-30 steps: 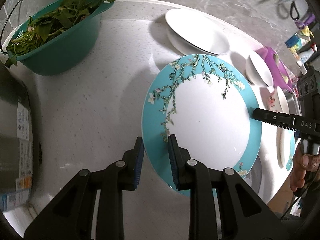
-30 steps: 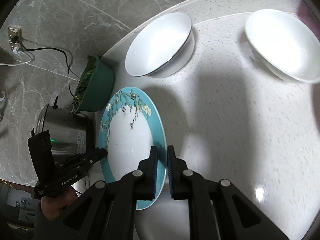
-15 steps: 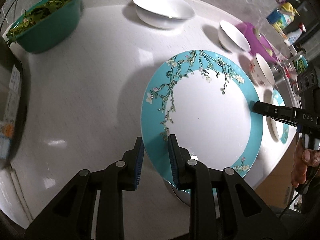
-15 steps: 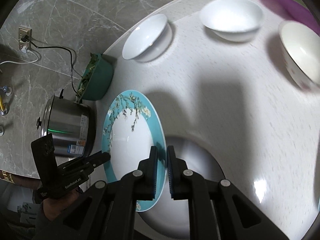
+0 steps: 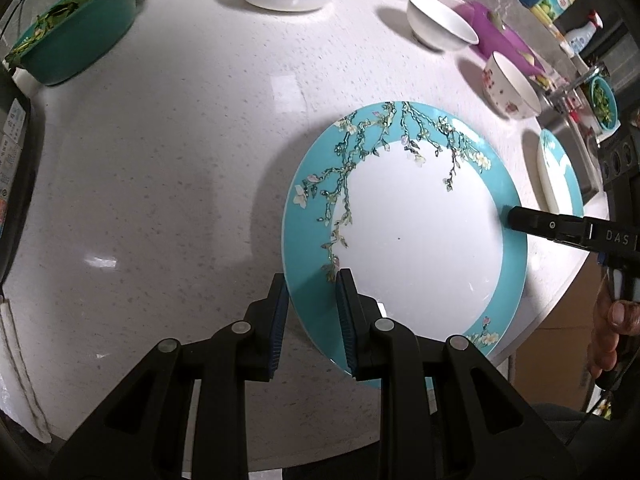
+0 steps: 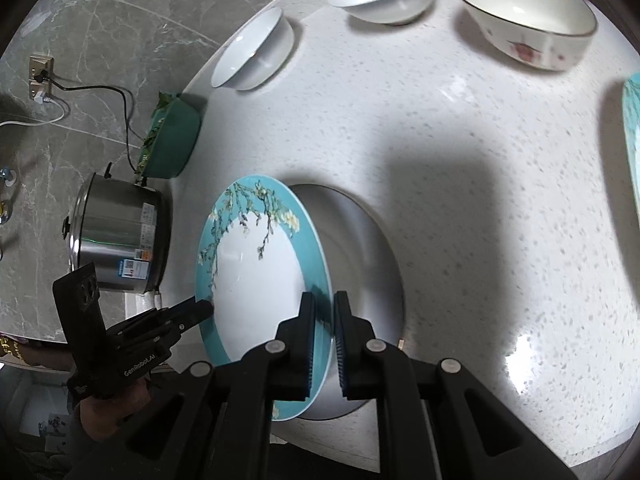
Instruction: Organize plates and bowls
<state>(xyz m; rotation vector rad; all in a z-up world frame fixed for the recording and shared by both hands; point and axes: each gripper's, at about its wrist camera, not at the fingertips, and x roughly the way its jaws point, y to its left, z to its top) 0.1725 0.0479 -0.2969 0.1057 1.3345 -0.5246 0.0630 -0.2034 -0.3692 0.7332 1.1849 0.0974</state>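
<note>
The left claw (image 5: 310, 316) pinches the near-left rim of the blue plate (image 5: 420, 232), one finger above and one below. The plate hangs level above the white desk (image 5: 160, 152), well clear of it. The right claw (image 6: 322, 316) is pressed onto the opposite rim. The step in hand looks like a two-handed carry. To the right, a second blue plate (image 5: 560, 176) lies at the desk's edge; the next move probably calls for lowering this one evenly onto it, both claws spreading together.
</note>
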